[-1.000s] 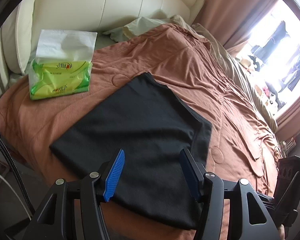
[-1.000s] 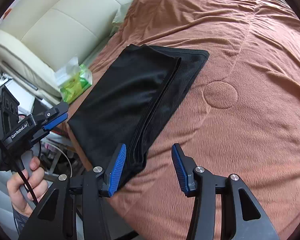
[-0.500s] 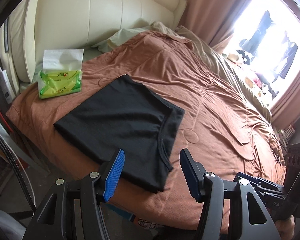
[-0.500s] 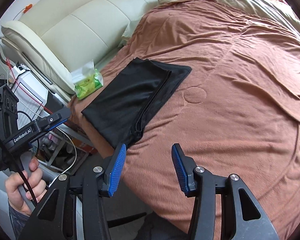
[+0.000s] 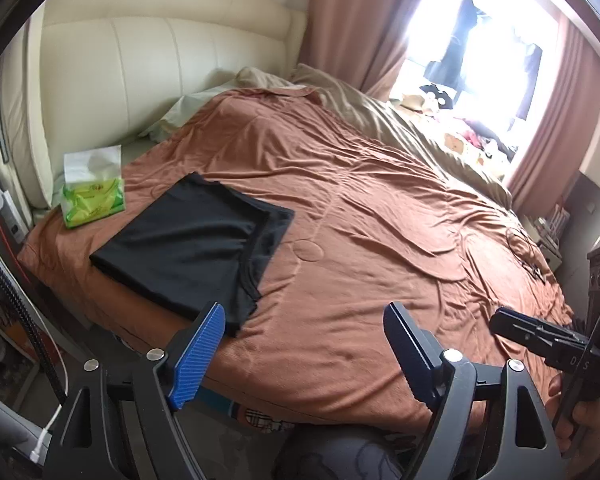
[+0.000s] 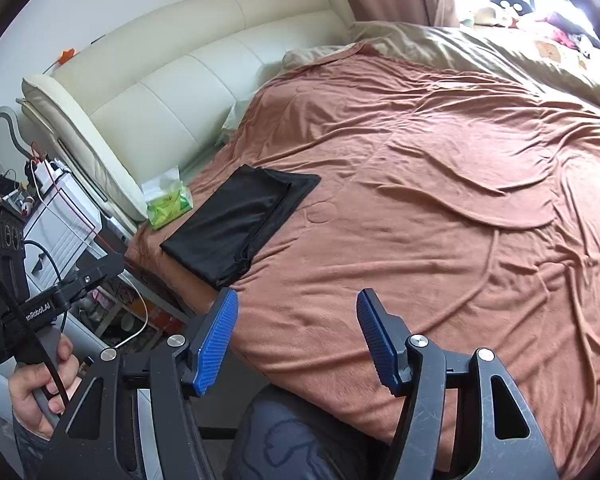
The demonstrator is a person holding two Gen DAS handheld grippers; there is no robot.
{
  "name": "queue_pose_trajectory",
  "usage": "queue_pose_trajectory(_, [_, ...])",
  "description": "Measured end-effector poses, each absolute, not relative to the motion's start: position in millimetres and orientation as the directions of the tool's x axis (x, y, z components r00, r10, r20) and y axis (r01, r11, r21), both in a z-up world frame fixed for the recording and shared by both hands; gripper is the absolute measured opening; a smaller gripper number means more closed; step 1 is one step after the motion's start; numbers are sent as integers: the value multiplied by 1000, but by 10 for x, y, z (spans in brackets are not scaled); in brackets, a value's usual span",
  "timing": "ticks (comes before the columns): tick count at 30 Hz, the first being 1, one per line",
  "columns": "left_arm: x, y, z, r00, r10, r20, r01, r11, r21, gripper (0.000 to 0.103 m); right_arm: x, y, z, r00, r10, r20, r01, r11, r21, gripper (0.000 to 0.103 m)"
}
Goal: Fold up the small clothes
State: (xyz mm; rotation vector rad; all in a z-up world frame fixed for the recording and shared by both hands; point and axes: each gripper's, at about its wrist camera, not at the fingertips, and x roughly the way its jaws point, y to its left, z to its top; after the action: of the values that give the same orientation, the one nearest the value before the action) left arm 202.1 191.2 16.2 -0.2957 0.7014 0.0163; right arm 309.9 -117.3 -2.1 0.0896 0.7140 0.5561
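Garment: black folded cloth (image 5: 188, 240) lay flat on the brown bed cover (image 5: 380, 240), near the left front corner of the bed.
Tissue pack: green pack (image 5: 94, 204) stood just beside the far left side of the cloth, not touching it.
Left gripper (image 5: 304, 344): fingers were apart, holding nothing, above the near bed edge.
Right gripper (image 6: 296, 336): fingers were apart and empty, well apart from the cloth.
Headboard: cream padded headboard (image 6: 172, 92) stood behind the pack.

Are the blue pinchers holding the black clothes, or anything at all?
No. The left gripper and right gripper are both open and empty; the folded black garment lies untouched on the bed.
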Motion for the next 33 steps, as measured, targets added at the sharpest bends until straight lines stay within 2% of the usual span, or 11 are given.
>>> queue_pose_trajectory(11, [1504,1270,495,817,-80,-572,-37,981,-191,102,2169,-1726,179,718,462,-521,-416,885,211,78])
queue_pose_trajectory(13, [1395,1155,557,829,-74,-554,-28,985,-172,103,1980,-1824,208,740,449,-501,-411,891,192,83])
queue_pose_trajectory(20, [1080,802,707,856,-97,-507,26,989,-146,103,1377,-2075,238,797,398,-454,-389,914,118,90])
queue_pose_trajectory(25, [881,619,761,867,-99,-488,43,991,-124,103,1086,-2140,199,828,355,-435,-373,927,46,103])
queue_pose_trajectory(33, [514,445,742,879,-83,-470,43,995,-95,103,628,-2329,76,857,349,-379,-367,930,27,103])
